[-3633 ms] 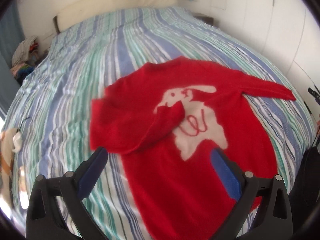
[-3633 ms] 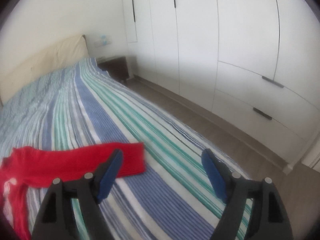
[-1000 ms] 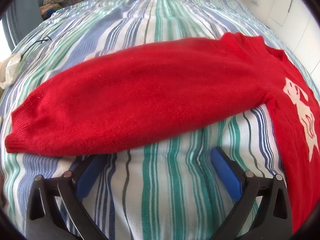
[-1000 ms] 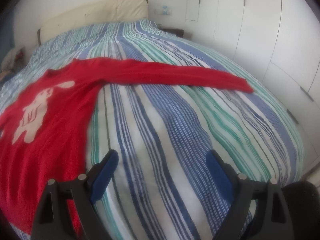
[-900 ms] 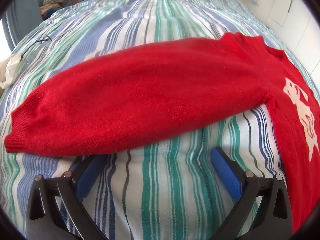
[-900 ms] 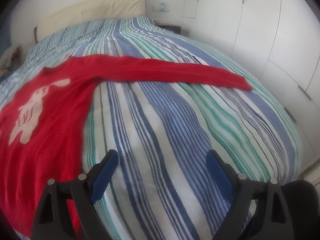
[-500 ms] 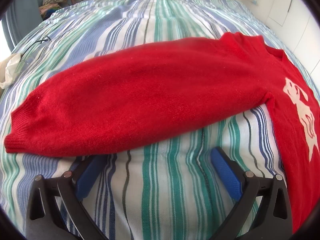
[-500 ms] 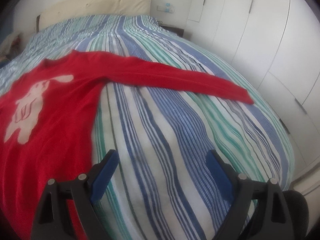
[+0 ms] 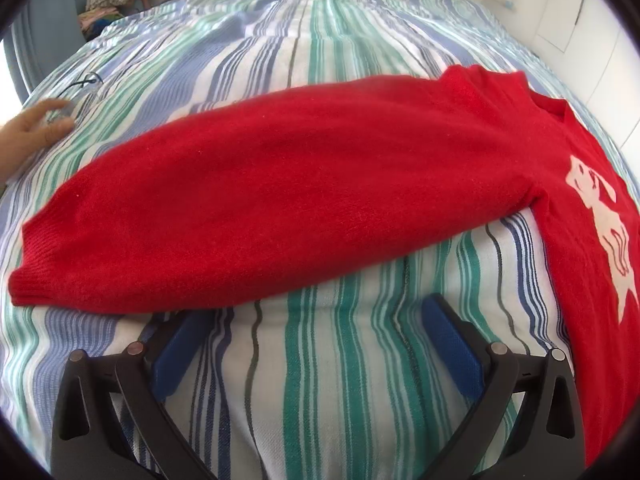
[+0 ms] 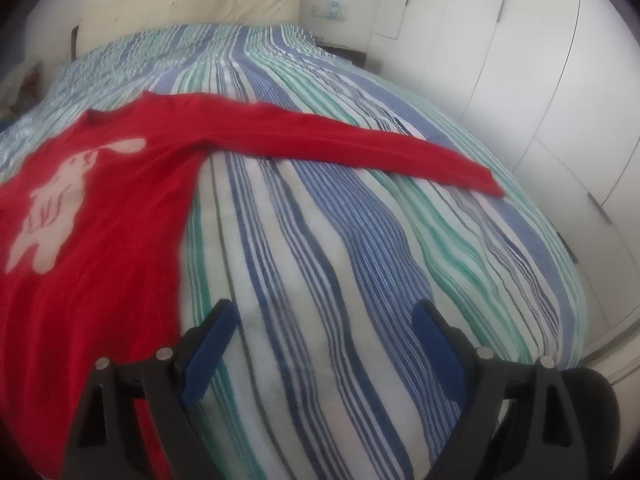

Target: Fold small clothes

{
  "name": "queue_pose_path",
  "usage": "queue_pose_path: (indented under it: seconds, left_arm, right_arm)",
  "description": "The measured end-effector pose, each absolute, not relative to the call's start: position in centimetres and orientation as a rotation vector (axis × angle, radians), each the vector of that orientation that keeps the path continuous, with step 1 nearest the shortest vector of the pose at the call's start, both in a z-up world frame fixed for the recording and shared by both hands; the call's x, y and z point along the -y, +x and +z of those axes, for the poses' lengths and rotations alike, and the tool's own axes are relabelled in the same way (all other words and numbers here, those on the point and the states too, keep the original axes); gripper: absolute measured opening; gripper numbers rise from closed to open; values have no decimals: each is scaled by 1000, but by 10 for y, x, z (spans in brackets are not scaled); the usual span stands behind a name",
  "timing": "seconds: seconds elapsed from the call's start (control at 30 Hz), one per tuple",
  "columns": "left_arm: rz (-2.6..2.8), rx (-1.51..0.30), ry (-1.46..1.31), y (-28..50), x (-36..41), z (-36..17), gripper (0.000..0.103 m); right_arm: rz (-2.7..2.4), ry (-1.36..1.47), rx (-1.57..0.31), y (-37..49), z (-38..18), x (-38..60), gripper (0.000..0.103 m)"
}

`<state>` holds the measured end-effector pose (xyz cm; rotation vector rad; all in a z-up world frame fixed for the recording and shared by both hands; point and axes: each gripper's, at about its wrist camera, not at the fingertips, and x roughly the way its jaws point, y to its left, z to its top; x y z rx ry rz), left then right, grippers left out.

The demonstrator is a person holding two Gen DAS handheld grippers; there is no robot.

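My red sweater [image 9: 320, 184] lies flat on the striped bed [image 9: 344, 380], front up, with a white animal figure [image 10: 60, 208] on the chest. Its body runs lengthwise along the bed, neckline [image 10: 100, 114] toward the cream headboard [image 10: 192, 4], and both sleeves are stretched straight out to the sides, so the long axis across the arms runs crosswise. The left sleeve's ribbed cuff [image 9: 32, 264] lies far out to the left, and the right sleeve's cuff [image 10: 486, 182] sits near the bed's wardrobe-side edge.

My left gripper [image 9: 316, 336] hovers low over the bedcover just below the left sleeve, blue-padded fingers [image 9: 448, 340] spread wide, holding nothing. My right gripper [image 10: 324, 340] hangs over bare bedcover just beside the sweater's body, its fingers [image 10: 212, 340] also spread and empty.

A bare hand [image 9: 32, 128] rests on the bed's far left edge.
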<state>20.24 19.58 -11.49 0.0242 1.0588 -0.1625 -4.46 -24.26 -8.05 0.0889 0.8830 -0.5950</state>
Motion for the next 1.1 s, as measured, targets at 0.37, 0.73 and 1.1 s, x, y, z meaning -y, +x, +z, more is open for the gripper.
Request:
queue_pose_path:
  seconds: [0.37, 0.73, 1.1]
  left_arm:
    - [-163, -1058, 24, 202, -196, -115, 103]
    - [-162, -1058, 24, 202, -196, -115, 103]
    - [-162, -1058, 24, 202, -196, -115, 103]
  right_arm:
    - [-615, 85, -949, -44, -93, 250, 88]
    - [-632, 61, -963, -42, -93, 247, 88]
    - [-583, 120, -838, -58, -79, 249, 88]
